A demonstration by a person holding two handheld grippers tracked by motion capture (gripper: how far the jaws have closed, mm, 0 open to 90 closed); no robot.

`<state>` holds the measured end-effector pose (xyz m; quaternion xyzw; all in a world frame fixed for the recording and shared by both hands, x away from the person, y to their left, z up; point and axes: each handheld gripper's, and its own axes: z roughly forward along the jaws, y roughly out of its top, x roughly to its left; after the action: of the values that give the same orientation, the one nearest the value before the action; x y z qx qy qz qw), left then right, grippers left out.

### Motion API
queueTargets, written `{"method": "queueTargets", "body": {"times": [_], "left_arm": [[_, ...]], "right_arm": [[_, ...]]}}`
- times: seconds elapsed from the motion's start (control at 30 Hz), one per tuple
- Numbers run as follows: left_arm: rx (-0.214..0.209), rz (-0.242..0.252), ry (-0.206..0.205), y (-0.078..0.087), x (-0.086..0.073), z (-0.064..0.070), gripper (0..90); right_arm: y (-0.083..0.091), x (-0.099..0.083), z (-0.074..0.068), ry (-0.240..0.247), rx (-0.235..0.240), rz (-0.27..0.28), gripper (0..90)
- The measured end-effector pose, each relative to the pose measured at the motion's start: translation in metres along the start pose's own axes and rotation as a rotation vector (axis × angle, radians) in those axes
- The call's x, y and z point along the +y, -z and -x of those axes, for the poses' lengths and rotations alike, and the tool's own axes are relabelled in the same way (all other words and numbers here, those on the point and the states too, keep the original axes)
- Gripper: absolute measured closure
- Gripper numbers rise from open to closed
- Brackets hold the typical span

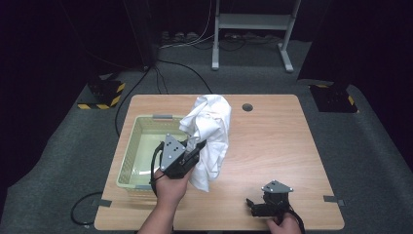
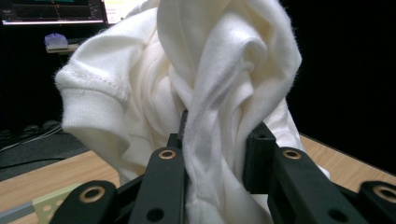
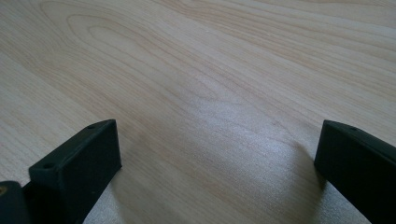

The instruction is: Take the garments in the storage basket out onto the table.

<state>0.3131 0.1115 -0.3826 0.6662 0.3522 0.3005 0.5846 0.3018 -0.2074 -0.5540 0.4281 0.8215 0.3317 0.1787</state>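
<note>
The left gripper (image 1: 197, 147) has its jaws clamped on a crumpled white cotton garment (image 1: 209, 136), lifted beside the pale green plastic basket (image 1: 127, 155) and not yet laid on the wooden counter (image 1: 272, 141), while the right gripper (image 1: 253, 204) waits wide open.

You hold a plain white cotton garment (image 1: 210, 131) with ribbed, stitched hems, no print on it. Left of the garment stands a pale yellow-green plastic basket (image 1: 127, 157) with a grey handle strip. Your left black two-jaw gripper (image 1: 197, 148) has brass-coloured rivets and a grey plate. The light wooden table (image 1: 272, 146) under the garment shows wavy brown grain.
</note>
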Motion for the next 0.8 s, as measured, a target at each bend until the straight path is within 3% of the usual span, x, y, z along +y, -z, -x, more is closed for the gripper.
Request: {"method": "queueTargets", "body": {"times": [0.4, 0.57, 0.8], "left_arm": [[-0.021, -0.032, -0.008, -0.021, -0.001, 0.022, 73.2], [-0.023, -0.046, -0.031, -0.033, -0.002, 0.033, 73.2], [-0.027, -0.068, -0.031, -0.049, -0.007, 0.04, 73.2]], "right_arm": [[0.0, 0.0, 0.001, -0.001, 0.004, 0.004, 0.0], [0.0, 0.0, 0.001, -0.003, 0.006, 0.004, 0.0], [0.0, 0.0, 0.001, -0.007, 0.009, 0.004, 0.0]]}}
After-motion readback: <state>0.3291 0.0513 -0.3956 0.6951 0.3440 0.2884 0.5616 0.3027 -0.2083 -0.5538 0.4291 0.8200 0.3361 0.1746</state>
